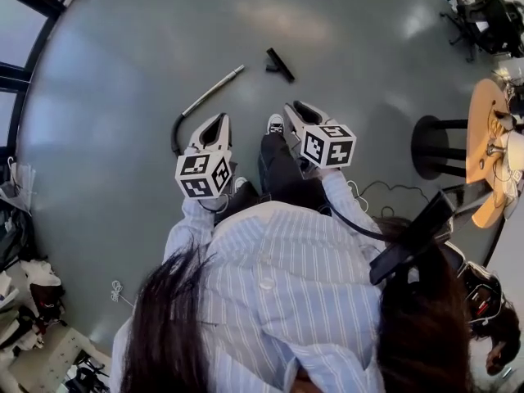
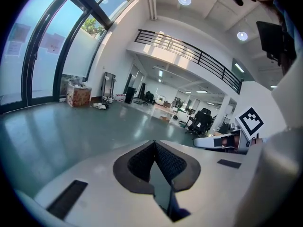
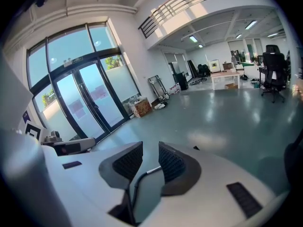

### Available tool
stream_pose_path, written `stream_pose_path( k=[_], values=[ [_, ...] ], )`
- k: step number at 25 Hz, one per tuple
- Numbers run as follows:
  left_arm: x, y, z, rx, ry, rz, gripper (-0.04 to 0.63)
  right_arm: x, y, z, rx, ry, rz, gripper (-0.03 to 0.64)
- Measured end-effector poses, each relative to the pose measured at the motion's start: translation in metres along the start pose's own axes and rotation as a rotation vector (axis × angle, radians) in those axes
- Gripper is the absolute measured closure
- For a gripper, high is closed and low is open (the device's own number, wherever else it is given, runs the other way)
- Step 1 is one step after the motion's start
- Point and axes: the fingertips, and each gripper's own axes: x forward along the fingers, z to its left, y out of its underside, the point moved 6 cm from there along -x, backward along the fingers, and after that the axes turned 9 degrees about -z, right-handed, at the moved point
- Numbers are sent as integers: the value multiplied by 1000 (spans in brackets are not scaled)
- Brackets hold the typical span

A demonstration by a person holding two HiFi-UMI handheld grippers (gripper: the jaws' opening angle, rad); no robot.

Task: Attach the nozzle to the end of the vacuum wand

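The vacuum wand (image 1: 210, 93), a silver tube with a curved black end, lies on the grey floor ahead of me. The small black nozzle (image 1: 280, 65) lies apart from it, further right. In the head view my left gripper (image 1: 223, 119) hangs in the air short of the wand's black end, shut on nothing. My right gripper (image 1: 296, 106) hovers above my shoes, its jaws partly apart and empty. The right gripper view shows the wand (image 3: 142, 176) on the floor, far off through the gap of the right gripper (image 3: 150, 148), and the nozzle (image 3: 195, 148) just right of the jaws. The left gripper (image 2: 155, 143) shows closed pads.
A black stool (image 1: 432, 146) and a round wooden table (image 1: 481, 129) stand at the right, with a thin cable (image 1: 383, 188) on the floor near them. Office chairs (image 1: 485, 19) are at the far right. A cardboard box (image 2: 78, 95) sits by the glass wall.
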Motion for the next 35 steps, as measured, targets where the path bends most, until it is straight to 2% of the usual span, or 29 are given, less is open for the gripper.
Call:
stream_pose_path(
  k=[9, 15, 21, 30, 33, 35],
  values=[
    [130, -41, 2, -13, -96, 3, 589, 94, -89, -92, -22, -93, 40, 508],
    [199, -54, -4, -17, -140, 22, 589, 133, -119, -151, -14, -121, 72, 508],
    [234, -58, 2, -23, -163, 70, 588, 149, -125, -188, 32, -98, 99, 508],
    [265, -52, 35, -136, -161, 129, 588, 165, -106, -217, 56, -51, 162, 508],
    [284, -48, 47, -130, -129, 167, 588, 173, -105, -228, 45, -32, 174, 508],
    [300, -44, 57, -96, -107, 204, 588, 182, -105, -235, 35, -19, 178, 508]
  ],
)
